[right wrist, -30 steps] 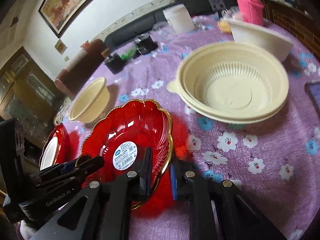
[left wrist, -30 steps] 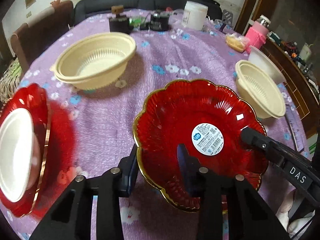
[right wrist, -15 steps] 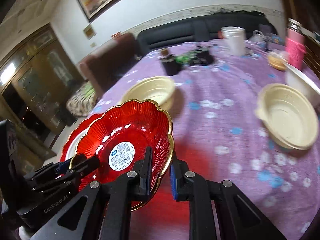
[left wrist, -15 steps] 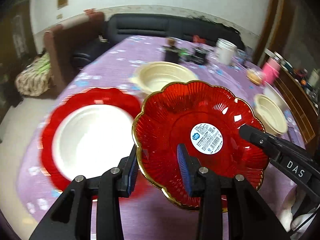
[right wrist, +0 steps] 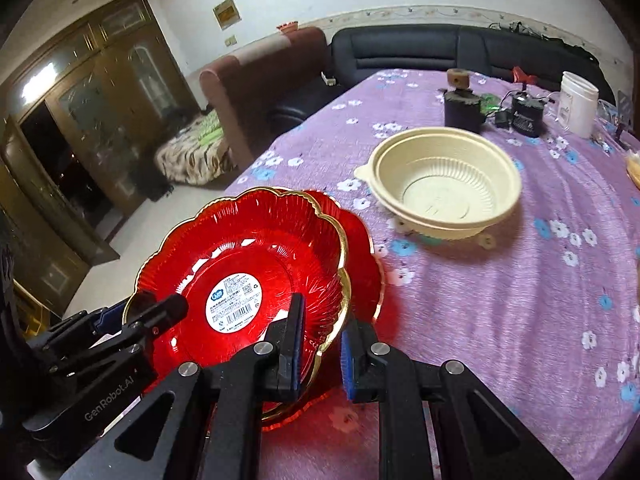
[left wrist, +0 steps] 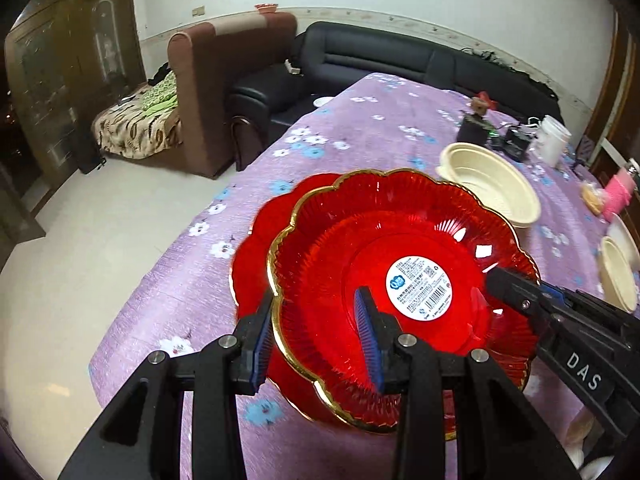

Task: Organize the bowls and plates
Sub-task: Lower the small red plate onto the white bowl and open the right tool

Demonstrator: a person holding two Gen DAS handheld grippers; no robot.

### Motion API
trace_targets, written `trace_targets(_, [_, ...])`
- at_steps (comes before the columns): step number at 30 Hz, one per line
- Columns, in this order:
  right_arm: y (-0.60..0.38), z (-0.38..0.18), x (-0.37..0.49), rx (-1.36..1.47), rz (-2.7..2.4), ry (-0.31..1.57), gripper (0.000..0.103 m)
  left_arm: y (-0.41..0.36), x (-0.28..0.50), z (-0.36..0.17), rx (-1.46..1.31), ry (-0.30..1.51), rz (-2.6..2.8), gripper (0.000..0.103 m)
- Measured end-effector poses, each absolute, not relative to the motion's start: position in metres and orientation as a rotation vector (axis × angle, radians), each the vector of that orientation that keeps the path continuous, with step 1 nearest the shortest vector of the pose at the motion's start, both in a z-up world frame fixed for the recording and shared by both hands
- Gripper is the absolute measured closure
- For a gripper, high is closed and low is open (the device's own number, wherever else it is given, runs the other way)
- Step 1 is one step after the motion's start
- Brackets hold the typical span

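A red gold-rimmed scalloped plate (left wrist: 384, 248) with a white barcode sticker is held by both grippers. My left gripper (left wrist: 316, 344) is shut on its near-left rim. My right gripper (right wrist: 320, 344) is shut on its right rim (right wrist: 340, 280). The plate hovers just over a second red plate (left wrist: 250, 256), which lies on the purple tablecloth and also shows in the right wrist view (right wrist: 364, 256). I cannot tell if the two plates touch. A cream bowl (right wrist: 444, 180) stands farther back; it also shows in the left wrist view (left wrist: 488, 184).
Another cream bowl (left wrist: 618, 276) sits at the right edge. A white jar (right wrist: 578, 102), black items (right wrist: 462, 106) and a pink bottle (left wrist: 618, 196) stand at the table's far end. The table edge (left wrist: 168, 256) drops to the floor on the left. A sofa (right wrist: 440, 54) stands behind.
Both grippers carried the red plate left, from the table's middle to over the second red plate near the left edge. The white dish seen on that plate is now covered.
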State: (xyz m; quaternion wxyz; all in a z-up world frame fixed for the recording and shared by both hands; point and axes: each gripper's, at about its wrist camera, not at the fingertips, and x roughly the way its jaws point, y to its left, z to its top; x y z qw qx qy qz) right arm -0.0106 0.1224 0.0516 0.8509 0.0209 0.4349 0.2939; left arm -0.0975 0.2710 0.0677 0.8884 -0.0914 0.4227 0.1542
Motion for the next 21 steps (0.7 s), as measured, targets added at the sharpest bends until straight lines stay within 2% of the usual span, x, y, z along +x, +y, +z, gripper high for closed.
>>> trace_targets(9, [0.130,0.046,-0.010,0.013,0.611,0.897,0.082,0.271,-0.092,0.064,-0.123,0.866,0.342,0.063])
trace_targets(12, [0.134,0.047,-0.014,-0.022,0.598,0.856,0.081,0.271,-0.098,0.069,-0.102,0.837,0.356,0.054])
trace_targets(14, [0.139,0.047,-0.018,-0.066,0.588,0.828,0.078,0.269,-0.103,0.075,-0.086,0.809,0.375,0.048])
trace_targets(20, [0.148,0.049,-0.027,-0.142,0.559,0.763,0.065,0.275,-0.118,0.087,-0.125,0.777,0.374,0.044])
trace_targets(21, [0.150,0.049,-0.029,-0.161,0.545,0.752,0.059,0.277,-0.120,0.087,-0.135,0.774,0.371,0.044])
